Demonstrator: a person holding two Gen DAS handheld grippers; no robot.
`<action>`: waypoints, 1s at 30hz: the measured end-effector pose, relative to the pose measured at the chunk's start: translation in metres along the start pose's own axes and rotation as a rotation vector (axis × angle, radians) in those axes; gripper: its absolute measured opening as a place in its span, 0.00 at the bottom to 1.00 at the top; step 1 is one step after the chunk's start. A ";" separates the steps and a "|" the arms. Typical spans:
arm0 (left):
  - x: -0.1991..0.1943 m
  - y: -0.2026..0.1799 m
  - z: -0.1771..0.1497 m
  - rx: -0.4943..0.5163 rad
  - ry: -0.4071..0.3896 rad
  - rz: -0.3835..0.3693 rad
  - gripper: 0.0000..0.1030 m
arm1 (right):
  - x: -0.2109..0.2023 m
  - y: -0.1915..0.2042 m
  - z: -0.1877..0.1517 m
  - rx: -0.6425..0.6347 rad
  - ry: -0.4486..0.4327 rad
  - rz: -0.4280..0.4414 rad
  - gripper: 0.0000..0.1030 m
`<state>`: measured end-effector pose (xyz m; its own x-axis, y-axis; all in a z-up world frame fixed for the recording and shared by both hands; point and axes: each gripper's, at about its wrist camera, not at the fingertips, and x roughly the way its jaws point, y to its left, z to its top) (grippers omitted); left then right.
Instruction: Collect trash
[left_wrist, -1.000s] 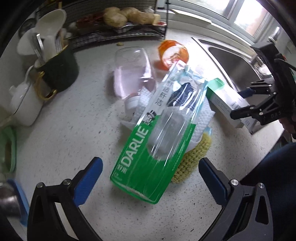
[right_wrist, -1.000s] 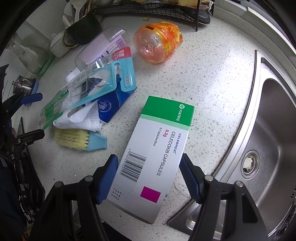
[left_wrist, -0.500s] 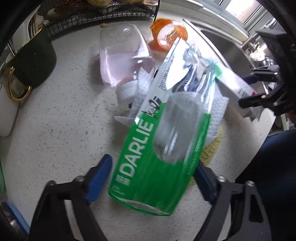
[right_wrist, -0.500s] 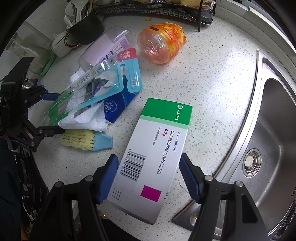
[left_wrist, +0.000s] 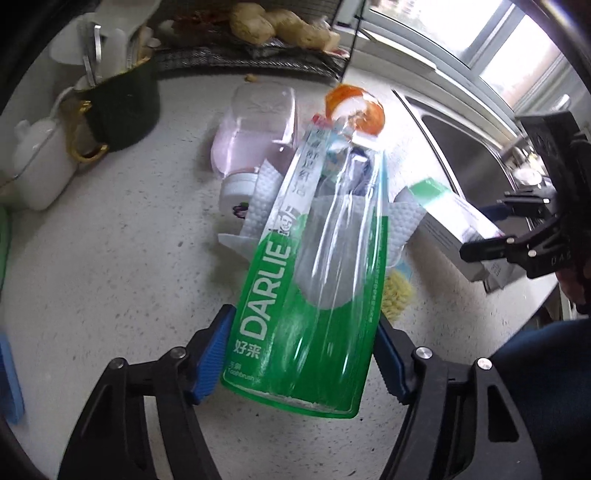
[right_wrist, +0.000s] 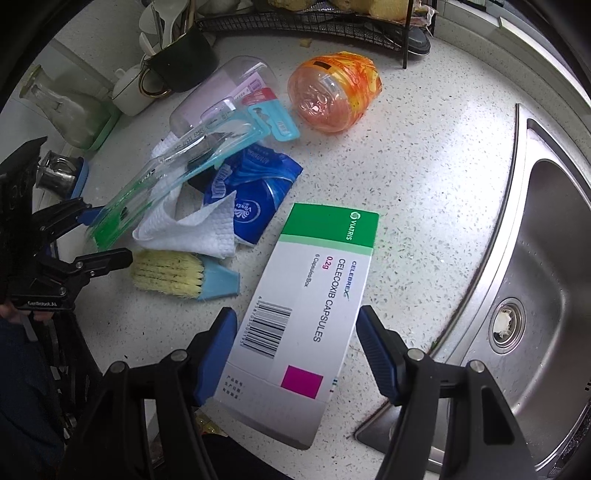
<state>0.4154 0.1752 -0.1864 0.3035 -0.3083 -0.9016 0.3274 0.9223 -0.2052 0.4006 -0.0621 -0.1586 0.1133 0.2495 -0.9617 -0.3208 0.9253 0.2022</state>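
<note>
Trash is all on the counter yet; by my reading the collecting has barely begun, with two items gripped and no bin in either view. Largest of the litter, the capsule box lies at about 6 o'clock in the right wrist view, its near end between the blue pads of the right gripper; those jaws stand partly spread at the box's width, both pads at its long edges, which I take as a hold on it. The toothbrush pack, green card under a clear blister, runs from 6 o'clock toward 12 in the left wrist view; the left gripper has just been closing, and its pads now press the pack's two sides, the pack tilted up off the heap. Left to gather, going down in size: the orange bottle at 12 o'clock in the right wrist view, the clear bottle at 11, the blue wrapper and the white paper towel near centre, the latter partly under the pack. The small brush at 8 o'clock may not be trash.
</note>
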 end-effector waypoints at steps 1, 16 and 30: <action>-0.003 -0.004 -0.002 -0.010 -0.011 0.007 0.64 | -0.001 -0.001 -0.001 0.001 -0.002 0.001 0.62; -0.062 -0.051 -0.024 -0.049 -0.136 0.087 0.62 | -0.031 0.013 -0.022 -0.042 -0.064 -0.042 0.33; -0.091 -0.077 -0.055 -0.025 -0.170 0.063 0.62 | -0.010 0.013 -0.060 0.081 -0.076 -0.032 0.15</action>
<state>0.3136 0.1448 -0.1097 0.4706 -0.2824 -0.8359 0.2813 0.9460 -0.1612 0.3384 -0.0699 -0.1571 0.1947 0.2372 -0.9518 -0.2391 0.9525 0.1884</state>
